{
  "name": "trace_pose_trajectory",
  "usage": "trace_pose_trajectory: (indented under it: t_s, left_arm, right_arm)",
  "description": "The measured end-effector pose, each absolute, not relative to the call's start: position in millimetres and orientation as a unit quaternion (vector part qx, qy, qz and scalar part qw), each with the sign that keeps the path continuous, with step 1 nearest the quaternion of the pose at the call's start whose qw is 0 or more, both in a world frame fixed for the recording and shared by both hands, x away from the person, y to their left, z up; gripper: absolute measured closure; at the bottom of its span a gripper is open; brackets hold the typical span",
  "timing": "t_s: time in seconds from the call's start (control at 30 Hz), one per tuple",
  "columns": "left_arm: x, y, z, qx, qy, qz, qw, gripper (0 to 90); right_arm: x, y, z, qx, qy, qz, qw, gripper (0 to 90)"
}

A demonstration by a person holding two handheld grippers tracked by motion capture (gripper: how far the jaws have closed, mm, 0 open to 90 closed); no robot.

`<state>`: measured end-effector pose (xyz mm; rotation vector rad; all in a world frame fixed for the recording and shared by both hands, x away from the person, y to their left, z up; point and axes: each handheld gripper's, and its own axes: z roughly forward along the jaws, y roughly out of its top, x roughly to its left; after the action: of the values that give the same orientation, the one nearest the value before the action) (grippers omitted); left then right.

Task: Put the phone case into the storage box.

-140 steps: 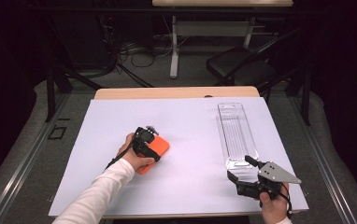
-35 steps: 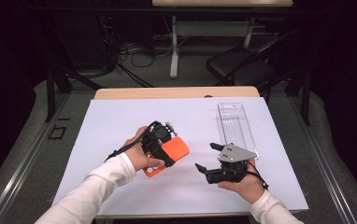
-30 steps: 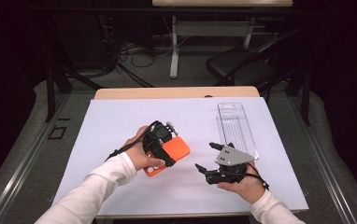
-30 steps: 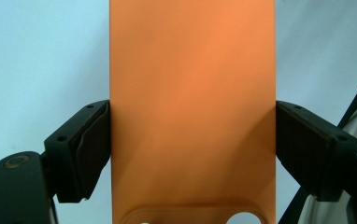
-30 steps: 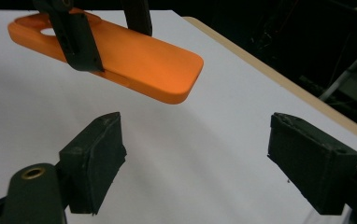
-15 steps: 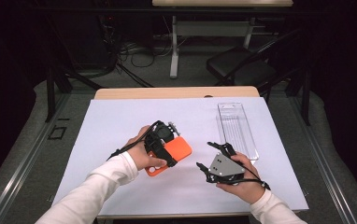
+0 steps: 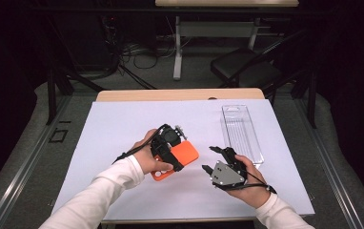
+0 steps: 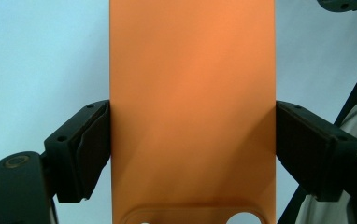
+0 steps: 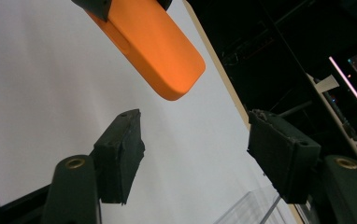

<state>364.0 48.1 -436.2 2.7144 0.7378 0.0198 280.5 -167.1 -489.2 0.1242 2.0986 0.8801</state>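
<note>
An orange phone case is held above the white sheet, and my left gripper is shut on its two long edges. In the left gripper view the case stands between the pads, which press on both sides. My right gripper hovers just right of the case, open, jaws pointing toward it. Its jaws have just been closing, with nothing between them. In the right gripper view the case's rounded end hangs above and beyond the right gripper.
A clear plastic box lies on the white sheet to the right, its corner close to the right hand. The wooden table edge runs along the back. A dark chair and cables stand beyond.
The left gripper has lifted the case off the sheet, and the right gripper has come in from the far right. In the last second the right gripper rolled and its jaws narrowed.
</note>
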Motion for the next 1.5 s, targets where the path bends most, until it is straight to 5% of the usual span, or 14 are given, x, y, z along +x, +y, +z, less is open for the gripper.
trace_pose_trajectory:
  t_s: [1.5]
  left_arm:
    - [358, 15, -442, 0.961, 0.225, -0.017, 0.163, 16.1]
  right_arm:
    - [282, -155, -506, -0.031, 0.845, 0.286, 0.452, 37.0]
